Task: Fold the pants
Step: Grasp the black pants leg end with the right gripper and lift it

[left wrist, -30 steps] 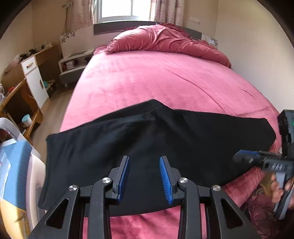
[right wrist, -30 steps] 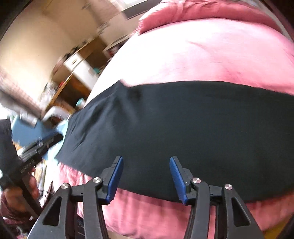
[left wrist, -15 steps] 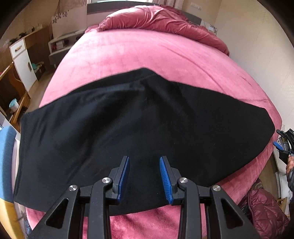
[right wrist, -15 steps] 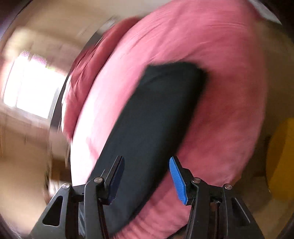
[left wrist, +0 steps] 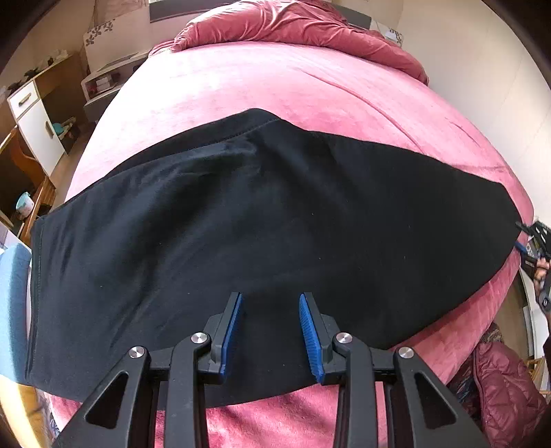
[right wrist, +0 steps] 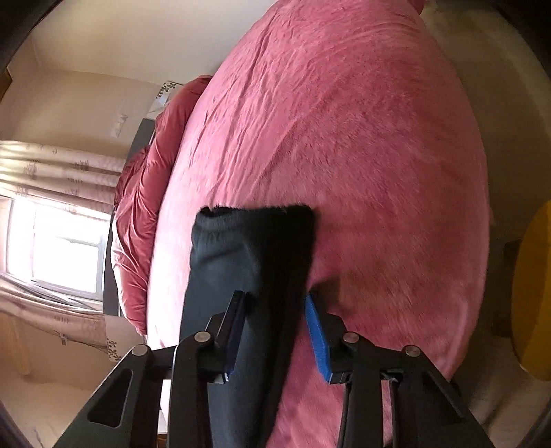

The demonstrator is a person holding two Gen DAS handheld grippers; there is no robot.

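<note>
Black pants (left wrist: pixel 275 224) lie flat across the near part of a pink bed (left wrist: pixel 275 79), folded lengthwise, one end left and one end right. My left gripper (left wrist: pixel 272 310) hovers over their near middle, jaws apart with nothing pinched. My right gripper (right wrist: pixel 275 310) is rolled on its side at the pants' right end (right wrist: pixel 248 248). Its jaws are closing with the dark fabric between the blue pads, which stand a little apart from it. In the left wrist view the right gripper (left wrist: pixel 520 236) shows small at the far right edge, at the cloth's tip.
A crumpled pink duvet (left wrist: pixel 303 24) is heaped at the head of the bed. A white cabinet (left wrist: pixel 34 117) and wooden shelves stand left of the bed. A maroon jacket (left wrist: pixel 502 389) lies on the floor at the right. A yellow object (right wrist: pixel 533 293) sits beyond the bed's right side.
My right gripper swung from the pants' near middle to their right end, rolled onto its side, and narrowed its jaws around the fabric. My left gripper sank closer to the pants.
</note>
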